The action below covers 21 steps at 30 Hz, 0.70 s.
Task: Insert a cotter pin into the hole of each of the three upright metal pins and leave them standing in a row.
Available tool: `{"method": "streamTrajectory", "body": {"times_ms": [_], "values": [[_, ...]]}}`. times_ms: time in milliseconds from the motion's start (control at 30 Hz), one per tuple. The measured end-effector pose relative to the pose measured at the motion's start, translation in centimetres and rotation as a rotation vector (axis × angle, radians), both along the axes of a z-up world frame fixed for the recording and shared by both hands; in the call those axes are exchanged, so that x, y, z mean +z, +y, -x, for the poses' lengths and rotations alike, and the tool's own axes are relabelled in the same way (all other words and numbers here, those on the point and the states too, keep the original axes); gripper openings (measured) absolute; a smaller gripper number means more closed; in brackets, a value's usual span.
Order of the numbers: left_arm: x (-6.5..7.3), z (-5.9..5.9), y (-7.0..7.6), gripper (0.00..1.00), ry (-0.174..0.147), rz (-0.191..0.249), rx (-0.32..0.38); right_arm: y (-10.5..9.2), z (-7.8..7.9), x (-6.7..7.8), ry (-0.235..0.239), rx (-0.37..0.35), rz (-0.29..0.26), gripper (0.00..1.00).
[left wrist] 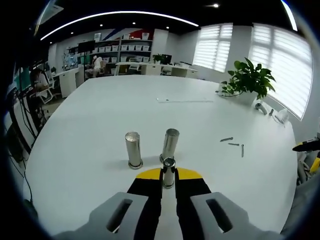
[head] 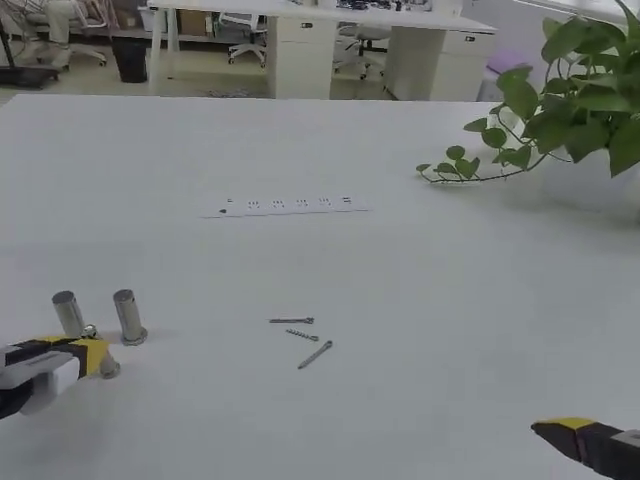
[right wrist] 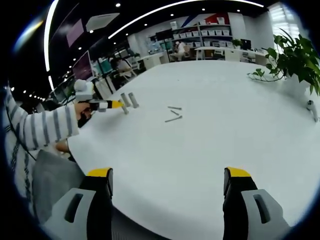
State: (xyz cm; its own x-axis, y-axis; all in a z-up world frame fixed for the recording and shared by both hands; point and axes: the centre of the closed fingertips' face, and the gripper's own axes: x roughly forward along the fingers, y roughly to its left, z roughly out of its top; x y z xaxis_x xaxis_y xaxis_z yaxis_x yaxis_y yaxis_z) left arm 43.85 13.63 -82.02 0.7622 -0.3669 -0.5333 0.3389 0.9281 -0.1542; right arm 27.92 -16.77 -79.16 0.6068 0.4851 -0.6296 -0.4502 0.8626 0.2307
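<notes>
One metal pin [left wrist: 169, 166], left gripper [left wrist: 169, 177] clamping it

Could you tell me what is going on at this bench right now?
A person is working at a white table with two hand-held grippers. The left gripper is shut on one metal pin, close to two upright pins. Three cotter pins lie loose mid-table, none inserted yet. The right gripper is open at the near edge of the table, holding nothing.
</notes>
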Motion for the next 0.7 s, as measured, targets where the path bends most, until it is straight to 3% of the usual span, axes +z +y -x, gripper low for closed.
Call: {"method": "streamTrajectory", "body": {"times_ms": [100, 233, 400, 533, 700], "values": [[0.1, 0.8, -0.1, 0.07, 0.003, -0.015, -0.013, 0.4, -0.2, 0.0, -0.003, 0.010, -0.006, 0.93], [0.9, 1.6, -0.1, 0.07, -0.015, -0.035, -0.021, 0.8, -0.3, 0.1, -0.005, 0.025, -0.013, 0.93], [2.0, 2.4, -0.1, 0.07, -0.031, -0.025, -0.003, 1.2, -0.4, 0.1, -0.007, 0.042, -0.017, 0.93], [2.8, 3.2, 0.0, 0.07, -0.033, 0.015, 0.032, 1.5, -0.4, 0.1, -0.011, 0.052, -0.022, 0.93], [3.3, 4.0, 0.5, 0.07, -0.027, 0.010, 0.078, 1.8, -0.5, 0.0, -0.013, 0.068, -0.025, 0.93]]}}
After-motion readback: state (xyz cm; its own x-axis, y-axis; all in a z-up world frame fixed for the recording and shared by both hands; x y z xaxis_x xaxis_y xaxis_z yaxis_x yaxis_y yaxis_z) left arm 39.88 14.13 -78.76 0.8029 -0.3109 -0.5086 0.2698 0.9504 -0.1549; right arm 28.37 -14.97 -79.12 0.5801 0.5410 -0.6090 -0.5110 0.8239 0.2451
